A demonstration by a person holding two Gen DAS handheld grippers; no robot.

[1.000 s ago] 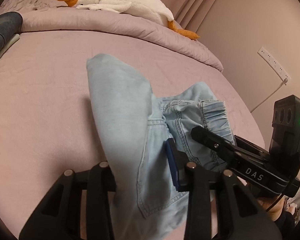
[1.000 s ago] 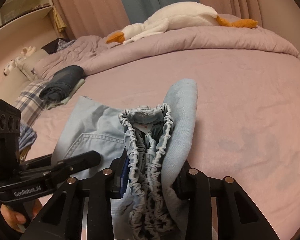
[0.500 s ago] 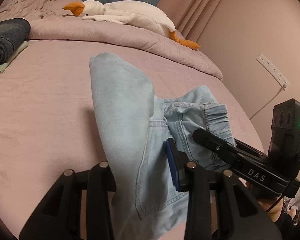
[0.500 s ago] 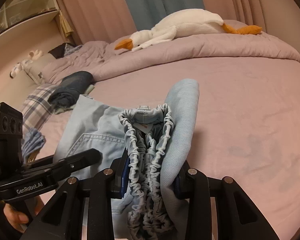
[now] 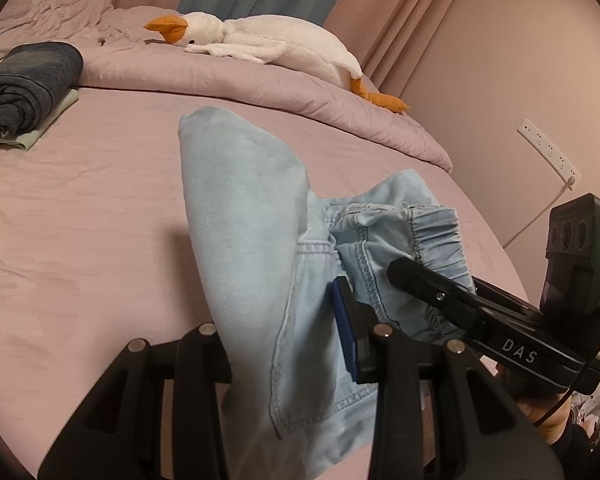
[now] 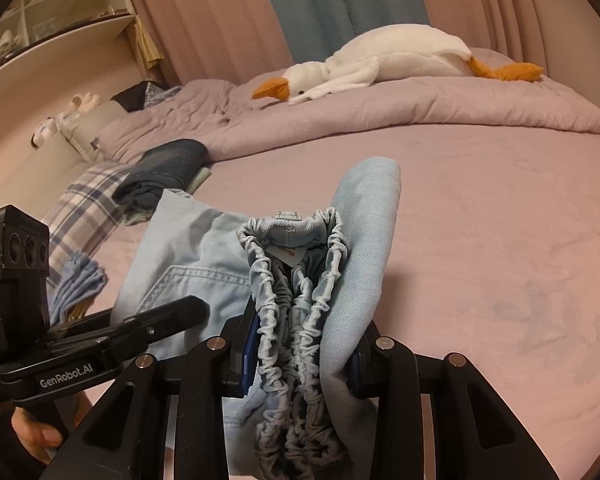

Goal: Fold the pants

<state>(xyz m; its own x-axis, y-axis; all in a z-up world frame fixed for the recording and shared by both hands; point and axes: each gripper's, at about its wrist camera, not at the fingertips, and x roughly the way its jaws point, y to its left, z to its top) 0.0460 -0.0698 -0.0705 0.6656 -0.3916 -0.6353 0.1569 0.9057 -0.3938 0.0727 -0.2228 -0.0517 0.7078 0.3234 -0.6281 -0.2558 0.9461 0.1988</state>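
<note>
The light blue denim pants (image 5: pixel 252 216) are held up above the pink bed (image 5: pixel 80 208), folded lengthwise. My left gripper (image 5: pixel 284 344) is shut on the pants' leg-end fabric. My right gripper (image 6: pixel 300 356) is shut on the bunched elastic waistband (image 6: pixel 296 280), which also shows in the left wrist view (image 5: pixel 436 232). The right gripper's body (image 5: pixel 492 332) sits just right of the left one; the left gripper's body (image 6: pixel 100 340) shows at lower left in the right wrist view.
A white plush goose (image 5: pixel 268 40) lies on the rolled pink duvet (image 5: pixel 260 88) at the back. Folded dark jeans (image 5: pixel 24 80) sit at the left, beside plaid cloth (image 6: pixel 84 216). A wall with a power strip (image 5: pixel 548 152) is at the right; shelves (image 6: pixel 52 28) at the left.
Both grippers have risen and tilted a little with the pants still clamped, so more of the bed's far end shows. The grip on the pants is unchanged.
</note>
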